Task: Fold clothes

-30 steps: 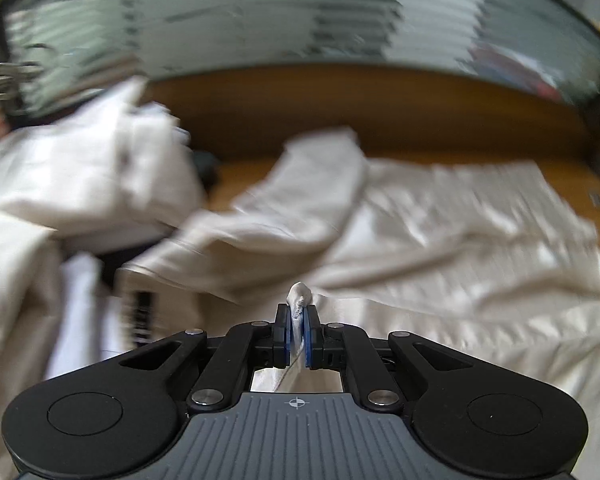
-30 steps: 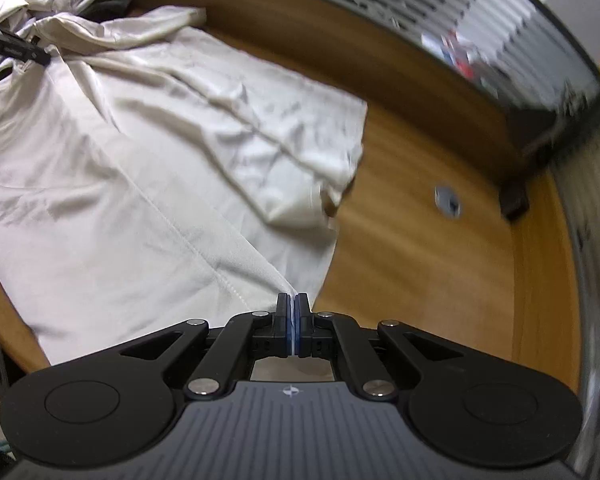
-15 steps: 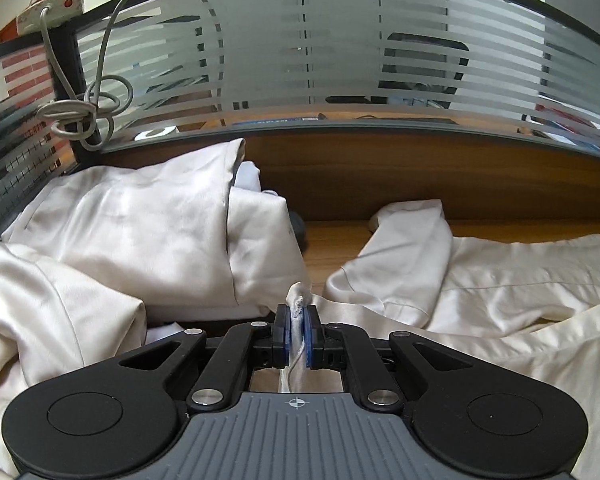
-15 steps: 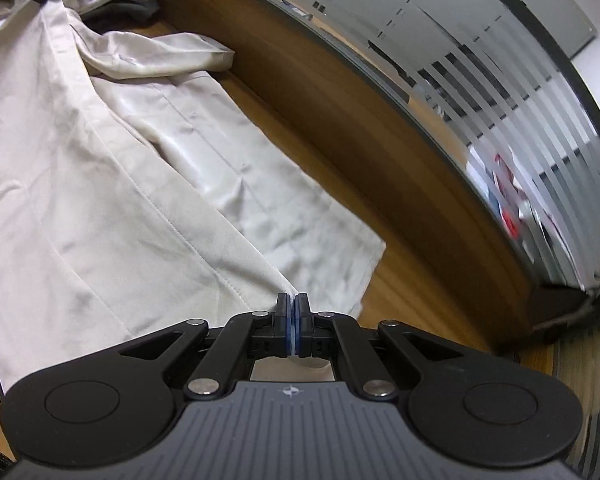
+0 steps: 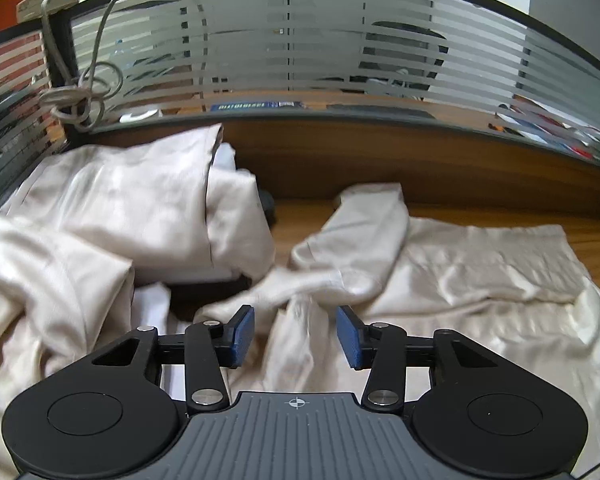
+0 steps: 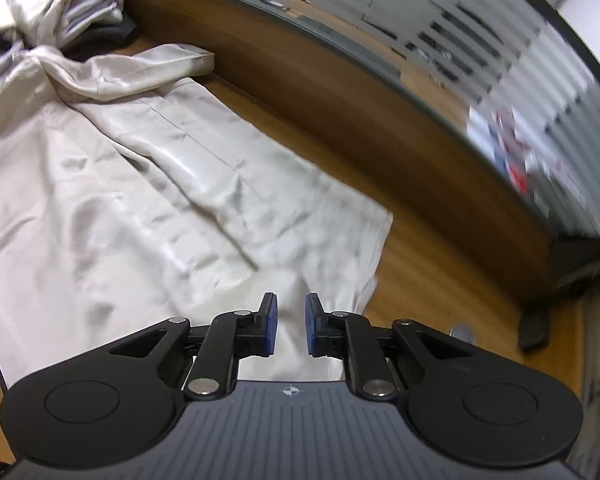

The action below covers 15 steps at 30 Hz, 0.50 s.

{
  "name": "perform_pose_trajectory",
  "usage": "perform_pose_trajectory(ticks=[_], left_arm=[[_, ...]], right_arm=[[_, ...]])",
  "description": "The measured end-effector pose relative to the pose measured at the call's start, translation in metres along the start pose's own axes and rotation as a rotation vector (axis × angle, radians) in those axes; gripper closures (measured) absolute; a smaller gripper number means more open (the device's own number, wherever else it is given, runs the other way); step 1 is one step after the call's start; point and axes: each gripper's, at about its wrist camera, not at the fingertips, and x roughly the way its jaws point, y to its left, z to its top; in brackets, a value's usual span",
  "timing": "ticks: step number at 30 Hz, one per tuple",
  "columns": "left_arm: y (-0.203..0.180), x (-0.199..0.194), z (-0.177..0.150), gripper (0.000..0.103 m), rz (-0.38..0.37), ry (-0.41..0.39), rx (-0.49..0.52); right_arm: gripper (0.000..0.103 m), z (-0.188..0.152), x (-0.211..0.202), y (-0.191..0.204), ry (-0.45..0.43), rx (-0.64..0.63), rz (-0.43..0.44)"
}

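Tongs, left (image 5: 295, 330) and right (image 6: 291, 326), just released, above cream garment (image 6: 148, 184) hem

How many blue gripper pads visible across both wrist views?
4. Left gripper: two pads, wide apart over the cream garment. Right gripper: two pads, a narrower gap, cloth beneath. None hidden.

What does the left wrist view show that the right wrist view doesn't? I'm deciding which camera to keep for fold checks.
Only the left wrist view shows the left gripper, its jaws just opened off a ridge of fabric that stands between them untouched, plus the coiled cable and power strip on the partition. Only the right wrist view shows the right gripper, jaws just parting, and the garment's far corner on bare desk. Both show the cream garment, its folded sleeve and the heap of clothes.
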Motion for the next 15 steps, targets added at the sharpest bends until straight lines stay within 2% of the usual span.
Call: perform_pose_trajectory(ticks=[9, 15], left_arm=[[-0.016, -0.035, -0.058, 0.048, -0.023, 0.101, 0.01], [-0.028, -0.037, -0.092, 0.047, -0.037, 0.195, 0.02]], right_arm=[[0.087, -0.085, -0.023, -0.006, 0.058, 0.156, 0.085], [0.087, -0.142, -0.024, 0.0, 0.13, 0.257, 0.157]])
